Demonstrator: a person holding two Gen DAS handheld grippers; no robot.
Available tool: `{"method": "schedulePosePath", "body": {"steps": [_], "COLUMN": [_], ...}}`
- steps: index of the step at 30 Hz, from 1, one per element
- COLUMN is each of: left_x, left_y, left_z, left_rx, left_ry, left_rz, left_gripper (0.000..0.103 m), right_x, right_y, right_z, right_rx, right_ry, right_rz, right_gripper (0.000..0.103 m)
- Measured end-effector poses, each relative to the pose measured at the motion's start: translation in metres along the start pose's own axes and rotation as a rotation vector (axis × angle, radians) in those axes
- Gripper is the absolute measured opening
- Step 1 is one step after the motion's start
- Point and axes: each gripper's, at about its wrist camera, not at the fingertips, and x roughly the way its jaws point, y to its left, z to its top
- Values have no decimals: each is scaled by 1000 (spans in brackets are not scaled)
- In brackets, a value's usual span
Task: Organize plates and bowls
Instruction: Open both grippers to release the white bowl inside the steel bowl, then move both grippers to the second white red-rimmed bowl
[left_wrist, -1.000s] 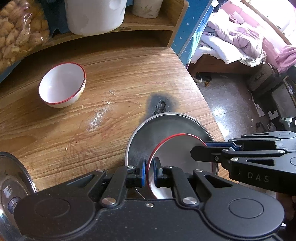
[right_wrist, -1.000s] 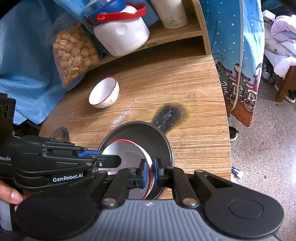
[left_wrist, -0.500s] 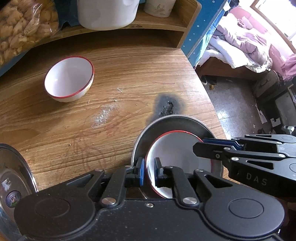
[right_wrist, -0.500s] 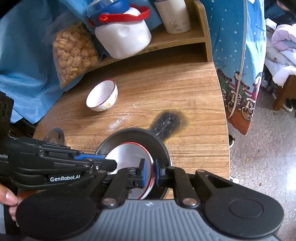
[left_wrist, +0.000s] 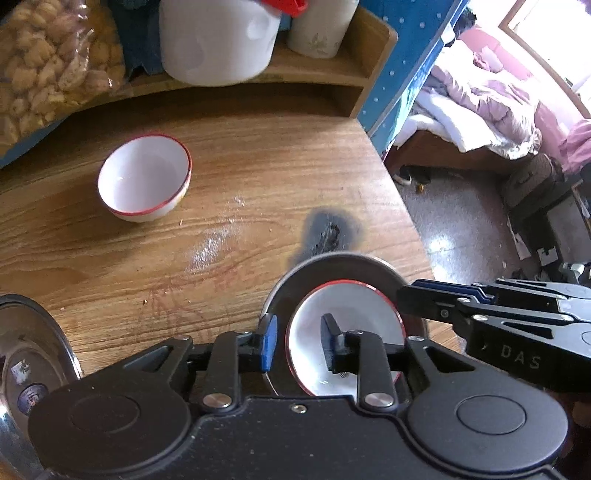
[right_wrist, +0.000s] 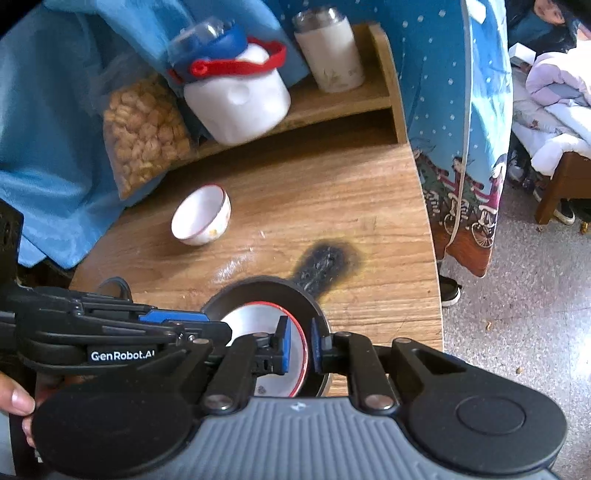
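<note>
table (left_wrist: 258, 192): carries all. metal plate (left_wrist: 332, 264) under both claws seats your red-rimmed bowl (left_wrist: 343, 332), now nested. left claw (left_wrist: 299, 345) opening, rim loose between pads; right claw (right_wrist: 300, 345) straddles rim, barely parted. second bowl (left_wrist: 144, 179) far ahead, unstacked.

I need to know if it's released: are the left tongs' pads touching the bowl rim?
Apart: the left wrist view shows gaps between the opening left tongs' pads and the bowl rim.

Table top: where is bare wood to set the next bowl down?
Bare wood lies between the loose bowl and the scorch mark, and in front of the shelf. It is crowded at the near edge: metal plate, bowl in it, both claws.
</note>
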Motion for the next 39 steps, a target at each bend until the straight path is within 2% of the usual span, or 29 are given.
{"method": "schedulePosePath", "body": {"steps": [2,6,8,10,11,14,16,18,19,21,24,31,36,39], "left_x": [-7,-23,-30,-37,-39,-42,-42,-41,-41,-40,-40,-57,-68,-74], "left_y": [-1,0,0,1,2,10,16,26,31,44,62,100,124,137], "left_z": [2,6,9,12,13,17,18,18,17,16,15,-1,-7,-10], "left_rx": [1,3,-4,-5,-6,-30,-46,-71,-86,-122,-186,-301,-363,-391], "left_ry": [-18,-65,-96,-130,-142,-164,-157,-147,-144,-136,-133,-306,-401,-433], "left_rz": [-2,-5,-1,20,31,43,30,17,12,5,8,131,230,265], "left_gripper": [41,56,70,80,86,95,96,99,99,102,102,102,102,102], "right_x": [-7,-19,-21,-23,-23,-24,-22,-19,-19,-16,-13,0,10,16], "right_y": [0,-6,-12,-18,-20,-21,-19,-16,-15,-12,-8,1,25,35], "right_z": [2,5,7,9,9,12,14,15,15,17,21,28,26,24], "right_rx": [2,28,56,83,94,100,91,87,85,81,107,104,-60,-103], "right_ry": [-21,-59,-71,-79,-82,-89,-82,-72,-70,-69,-74,-66,-72,-63], "right_rz": [-7,-23,-39,-47,-48,-57,-65,-75,-75,-74,-70,-106,-209,-220], "right_gripper": [15,15,17,21,28,44,52,67,70,87,101,103,103,103]}}
